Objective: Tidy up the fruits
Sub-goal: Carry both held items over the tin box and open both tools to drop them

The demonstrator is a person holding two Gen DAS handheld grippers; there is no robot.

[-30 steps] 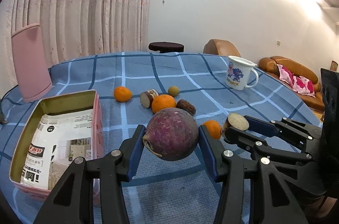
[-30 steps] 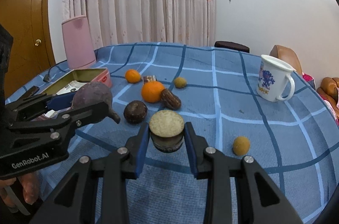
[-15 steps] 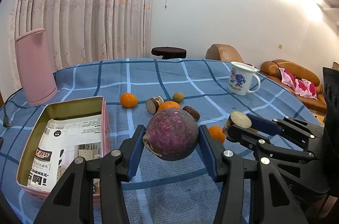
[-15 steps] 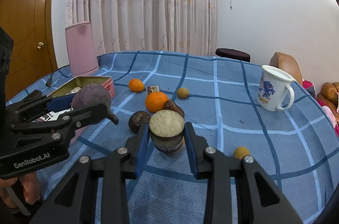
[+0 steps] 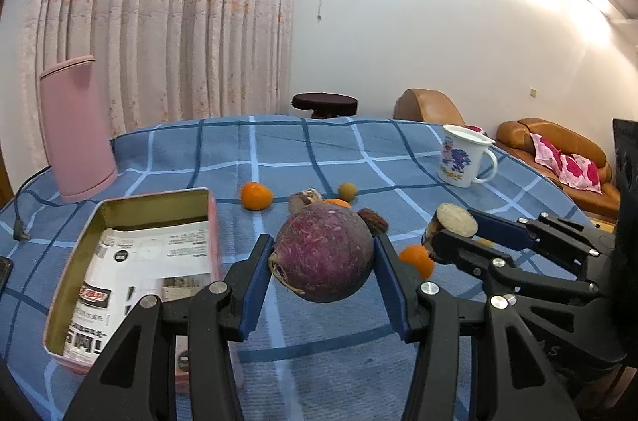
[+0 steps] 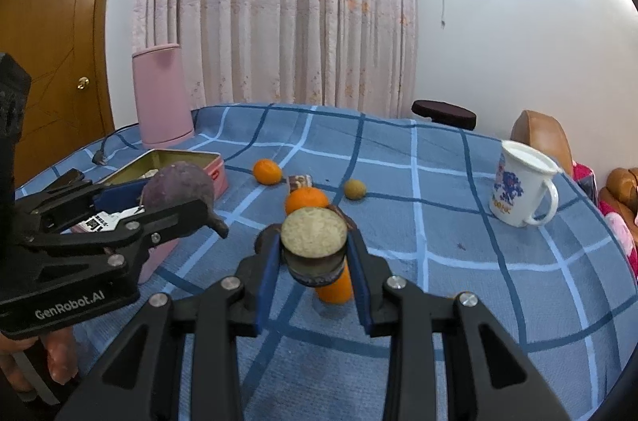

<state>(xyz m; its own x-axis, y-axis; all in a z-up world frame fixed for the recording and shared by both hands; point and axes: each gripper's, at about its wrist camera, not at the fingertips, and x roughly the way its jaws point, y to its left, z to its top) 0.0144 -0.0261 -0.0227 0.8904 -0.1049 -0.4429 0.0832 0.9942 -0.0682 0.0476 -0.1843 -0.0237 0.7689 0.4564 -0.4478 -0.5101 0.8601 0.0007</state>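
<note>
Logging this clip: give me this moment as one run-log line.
left gripper: shut on purple root, lifted | right gripper: shut on cut piece, lifted | pink tin: open, beside left gripper

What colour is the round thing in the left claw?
Dull purple round root, speckled skin; clearest in the left wrist view.

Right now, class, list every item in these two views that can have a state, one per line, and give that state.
left gripper: shut on the purple root, held above the cloth
purple root: gripped, lifted
right gripper: shut on the cut piece
cut piece: gripped, pale cut face up
pink tin: open, lidless, printed packet inside
white mug: upright, handle right
pink container: upright
loose plug: unplugged, lying on cloth
</note>
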